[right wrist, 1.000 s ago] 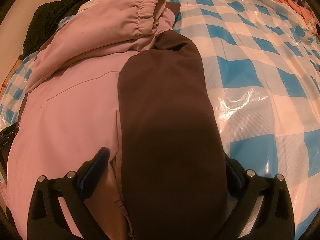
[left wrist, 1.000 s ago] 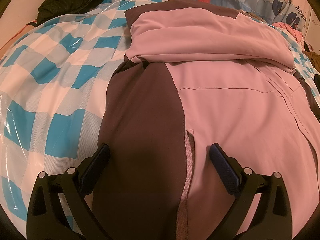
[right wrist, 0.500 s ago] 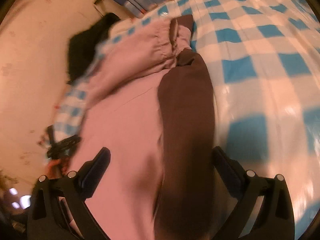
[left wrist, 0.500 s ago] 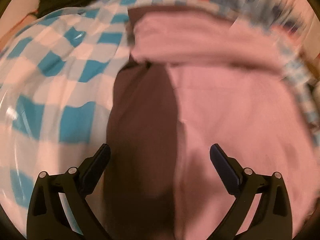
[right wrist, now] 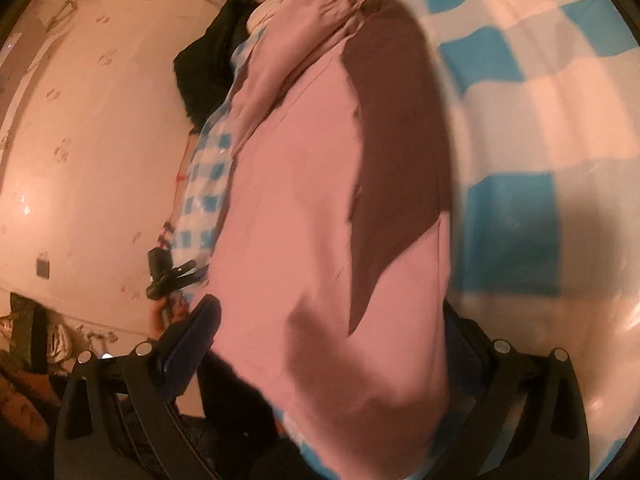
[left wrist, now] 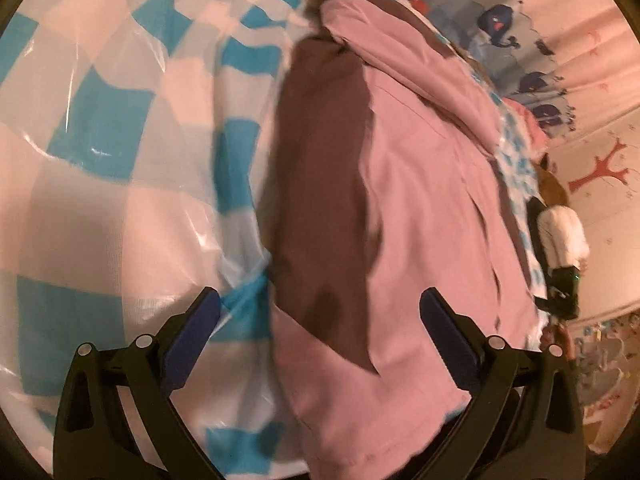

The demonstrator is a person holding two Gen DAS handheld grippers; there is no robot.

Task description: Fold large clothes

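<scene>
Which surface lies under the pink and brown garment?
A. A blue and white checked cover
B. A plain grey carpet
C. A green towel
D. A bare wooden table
A: in both wrist views the pink and brown garment rests on a blue and white checked cover, visible beside it.

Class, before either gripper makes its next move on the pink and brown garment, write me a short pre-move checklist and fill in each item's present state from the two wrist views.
1. Left gripper open: ok.
2. Right gripper open: ok, though its right finger is mostly hidden by cloth.
3. Pink and brown garment lying on the checked cover: ok.
4. Sleeve folded across the far end: ok.
5. Near hem flat and even: cannot tell, blurred.
6. Either gripper gripping cloth: not ok, neither does.
</scene>
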